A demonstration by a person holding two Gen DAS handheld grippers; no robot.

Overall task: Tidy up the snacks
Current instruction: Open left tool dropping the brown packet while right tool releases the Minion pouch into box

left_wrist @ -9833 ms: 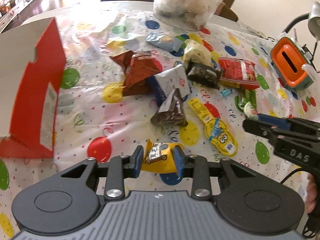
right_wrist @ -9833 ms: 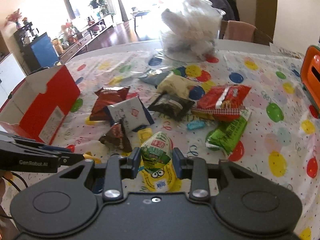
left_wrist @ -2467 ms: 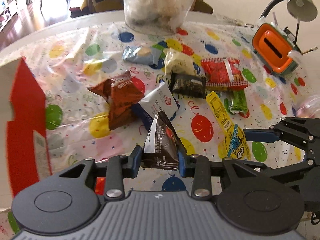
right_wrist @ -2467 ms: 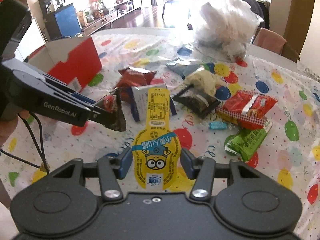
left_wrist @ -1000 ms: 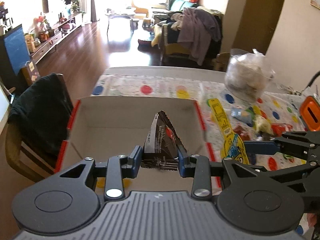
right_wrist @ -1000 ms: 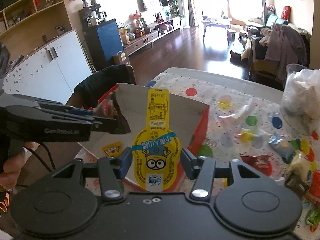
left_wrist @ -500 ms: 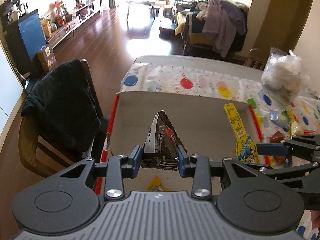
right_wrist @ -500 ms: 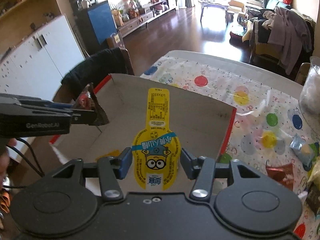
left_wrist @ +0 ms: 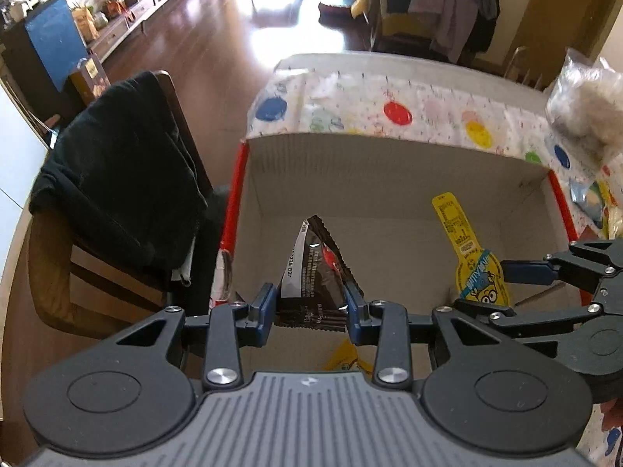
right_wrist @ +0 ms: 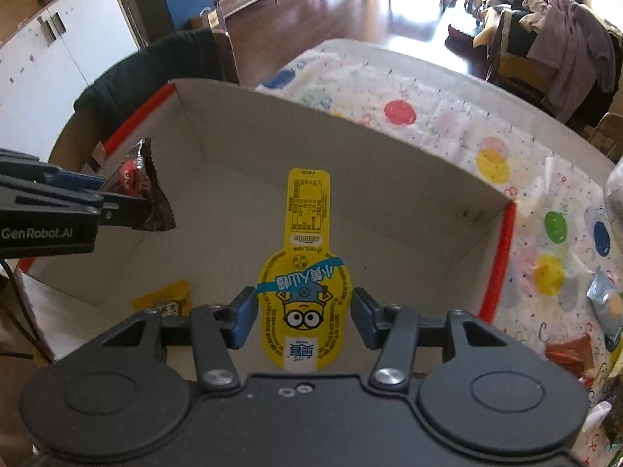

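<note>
- The dark triangular snack packet (left_wrist: 316,272) is clamped between the pads of the left gripper (left_wrist: 307,307), held over the open cardboard box (left_wrist: 389,155); the yellow cartoon snack pouch (right_wrist: 305,284) sits pinched in the right gripper (right_wrist: 303,317), also above the box, right of the packet
- Step in hand, as it appears: carrying both snacks into the box; the next move calls for lowering a little toward the floor of the box and letting the jaws part, each snack clear of the walls
- The box holds a small yellow packet (right_wrist: 165,299) on its near floor; the rest of the floor looks bare
- More snacks (right_wrist: 603,307) lie on the spotted tablecloth (right_wrist: 428,116) to the right; a clear bag (left_wrist: 588,105) stands at far right
</note>
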